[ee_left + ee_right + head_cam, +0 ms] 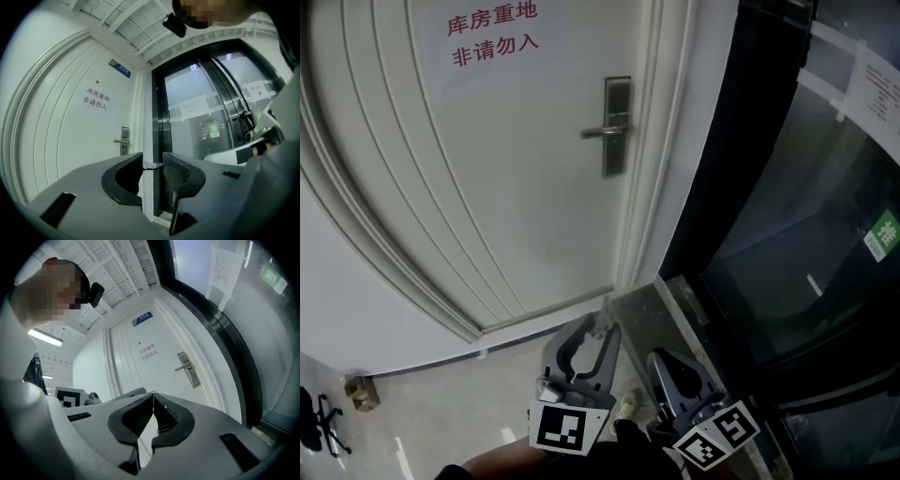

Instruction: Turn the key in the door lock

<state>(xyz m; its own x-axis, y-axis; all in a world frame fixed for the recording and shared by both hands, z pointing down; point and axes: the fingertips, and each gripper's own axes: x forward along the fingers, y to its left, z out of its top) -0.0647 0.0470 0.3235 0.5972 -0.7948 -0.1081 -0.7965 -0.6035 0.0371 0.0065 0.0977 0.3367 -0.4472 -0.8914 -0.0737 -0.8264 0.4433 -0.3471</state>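
between left gripper's (153,159) fingers (180,171), a key (152,165)

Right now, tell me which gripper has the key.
The left gripper. A small metal key is pinched between its jaws. The right gripper has its jaws shut together with nothing between them.

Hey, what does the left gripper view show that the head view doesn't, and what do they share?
Left gripper view only: the blue plate above the door, the ceiling, and a small metal piece, probably the key, pinched by the left gripper. Head view only: the floor, with a small box. Both: the door, its lever handle and red sign.
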